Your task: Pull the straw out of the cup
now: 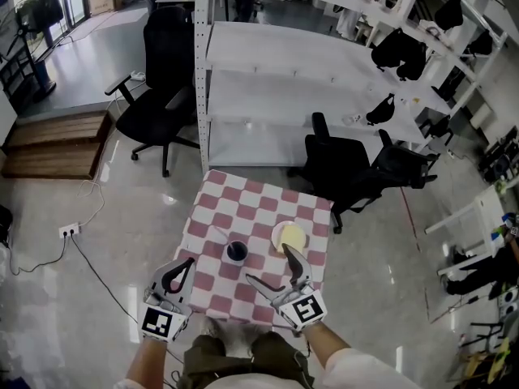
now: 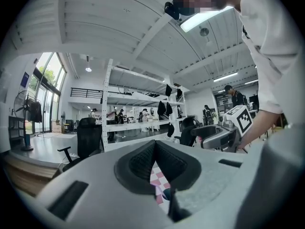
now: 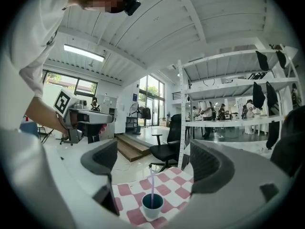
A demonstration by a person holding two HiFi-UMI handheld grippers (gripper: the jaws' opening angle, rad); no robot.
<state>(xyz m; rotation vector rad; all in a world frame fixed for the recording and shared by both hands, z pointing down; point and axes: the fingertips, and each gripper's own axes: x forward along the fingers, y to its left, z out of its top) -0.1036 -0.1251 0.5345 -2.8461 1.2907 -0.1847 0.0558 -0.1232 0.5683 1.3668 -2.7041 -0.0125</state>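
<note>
straw (image 3: 152, 185) leans in the dark cup (image 3: 152, 206) on the checkered table (image 1: 243, 197); ahead of the right gripper (image 1: 268, 264), whose jaws stand wide apart, touching neither; left gripper (image 1: 189, 262) has its jaws pressed together, hovering near the table's front edge.

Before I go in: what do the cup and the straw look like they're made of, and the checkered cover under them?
Cup: probably thin plastic or paper; matte pale outside, dark inside, with a thin smooth rim.
Straw: likely plastic; pale lilac, slightly translucent, thin and straight.
Checkered cover: cloth or vinyl, I cannot tell which; red and white squares, lying flat, with little shine.
</note>
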